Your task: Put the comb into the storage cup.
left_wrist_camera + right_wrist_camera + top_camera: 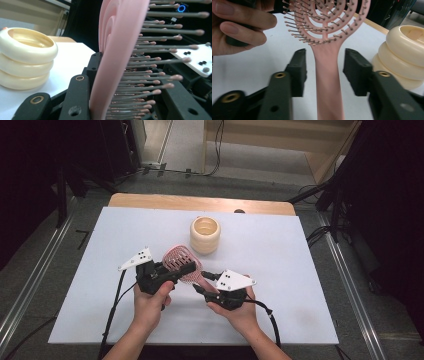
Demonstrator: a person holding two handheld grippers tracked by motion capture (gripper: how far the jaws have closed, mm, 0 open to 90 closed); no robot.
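Hairbrush (181, 261) at centre frame in my high view: one pink paddle brush, its vented head clamped in my left gripper (175, 271), its handle running down-right between the jaws of my right gripper (206, 283). Two grippers, two hands, one brush, one cream holder on one white table (300, 310).

From my left gripper view, I see the brush head (117, 50) standing edge-on up the middle of the frame, grey ball-tipped bristles fanning to the right, the black jaws closed on the head from either side at the bottom. The jaws are pressed against it, so that grip is firm.

From my right gripper view, the pink handle (328, 82) runs up the centre of the frame between two black jaws that stand clear of it on both sides, with white table visible in each gap. I count that gripper as parted and holding nothing, the handle merely lying between its jaws.

One ribbed cream holder (205, 235), built of three stacked rings and open at the top, stands upright just above the brush head in my high view, apart from both grippers. The fingers (242, 27) of the left hand appear at the upper left of my right gripper view.
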